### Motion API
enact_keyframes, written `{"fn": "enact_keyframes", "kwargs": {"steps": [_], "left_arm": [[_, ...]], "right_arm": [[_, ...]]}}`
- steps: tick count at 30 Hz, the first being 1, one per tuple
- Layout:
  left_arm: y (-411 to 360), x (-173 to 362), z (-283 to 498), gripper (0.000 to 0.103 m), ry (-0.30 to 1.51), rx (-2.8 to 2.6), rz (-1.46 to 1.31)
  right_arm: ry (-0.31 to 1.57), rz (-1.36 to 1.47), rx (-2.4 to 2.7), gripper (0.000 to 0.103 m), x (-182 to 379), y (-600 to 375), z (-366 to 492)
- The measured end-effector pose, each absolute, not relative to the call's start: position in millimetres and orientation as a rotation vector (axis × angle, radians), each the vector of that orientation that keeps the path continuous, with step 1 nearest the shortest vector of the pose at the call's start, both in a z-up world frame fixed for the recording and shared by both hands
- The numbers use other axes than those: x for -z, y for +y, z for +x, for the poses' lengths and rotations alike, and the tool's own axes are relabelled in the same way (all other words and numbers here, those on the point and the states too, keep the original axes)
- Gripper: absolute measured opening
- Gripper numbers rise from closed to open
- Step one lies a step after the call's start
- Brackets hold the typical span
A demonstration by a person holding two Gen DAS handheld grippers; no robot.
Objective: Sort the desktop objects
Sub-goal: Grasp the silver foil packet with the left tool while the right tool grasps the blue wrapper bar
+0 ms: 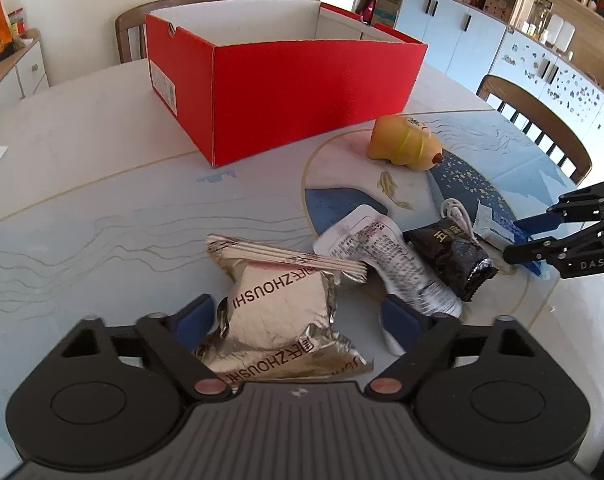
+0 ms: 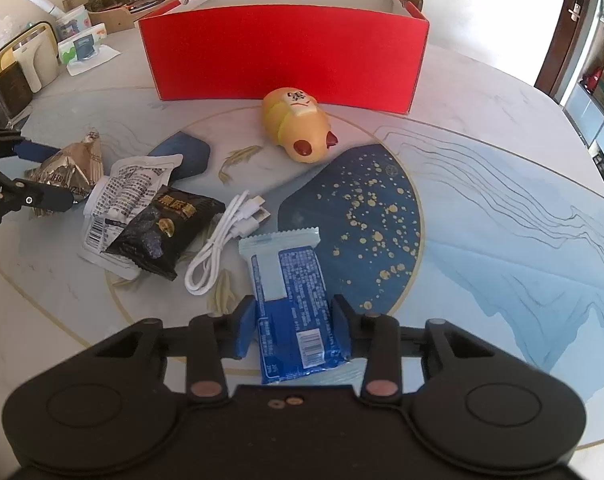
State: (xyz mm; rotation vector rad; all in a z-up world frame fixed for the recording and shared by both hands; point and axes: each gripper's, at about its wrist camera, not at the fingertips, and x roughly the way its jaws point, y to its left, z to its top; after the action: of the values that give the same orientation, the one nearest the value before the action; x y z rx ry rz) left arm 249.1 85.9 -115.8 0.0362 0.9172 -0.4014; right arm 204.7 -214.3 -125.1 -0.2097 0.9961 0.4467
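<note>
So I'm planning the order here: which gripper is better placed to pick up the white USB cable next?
Probably the right gripper: the white USB cable lies just beside it. But its jaws flank the blue snack wrapper, and the left gripper straddles a silver foil packet farther off.

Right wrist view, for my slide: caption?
Right gripper straddling a blue-and-white snack packet on the marble-patterned table, open red cardboard box behind.

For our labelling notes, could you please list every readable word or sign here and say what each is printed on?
"ZHOUSHI": silver foil packet, printed twice, between the left gripper's fingers.
"DAS": side of the right gripper.
Black snack packet: large Chinese characters, not clearly readable.
White sachet, blue wrapper, red box's sticker: print too small.
</note>
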Motion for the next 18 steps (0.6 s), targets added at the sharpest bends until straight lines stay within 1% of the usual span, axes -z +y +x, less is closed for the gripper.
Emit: {"fn": "enact_keyframes", "kwargs": {"steps": [3,5,8,13,16,18], "left_arm": [[85.6,115.4,247.1,0.081,0.913,0.392,0.031],[87.2,114.2,246.3,0.072,0.91,0.379,0.019],[92.3,112.9,246.8,0.063,0.914,0.361,-0.019],[92.7,110.8,244.5,0.056,0.913,0.334,-0.034],[89.7,109.0,241.3,0.05,0.903,0.326,-0.03],[88.2,108.2,239.6,0.05,0.9,0.318,-0.03]], "right_arm": [[1.002,-0.197,-0.434,0.038,124.3,-215.1,204.0],[1.007,-0.188,-0.425,0.038,124.0,-216.6,203.6],[1.015,-0.175,-0.414,0.038,123.5,-219.5,203.1],[1.025,-0.146,-0.398,0.038,121.1,-224.2,202.6],[1.015,-0.134,-0.394,0.038,117.1,-225.2,201.8],[1.008,-0.123,-0.391,0.038,114.3,-226.2,201.0]]}}
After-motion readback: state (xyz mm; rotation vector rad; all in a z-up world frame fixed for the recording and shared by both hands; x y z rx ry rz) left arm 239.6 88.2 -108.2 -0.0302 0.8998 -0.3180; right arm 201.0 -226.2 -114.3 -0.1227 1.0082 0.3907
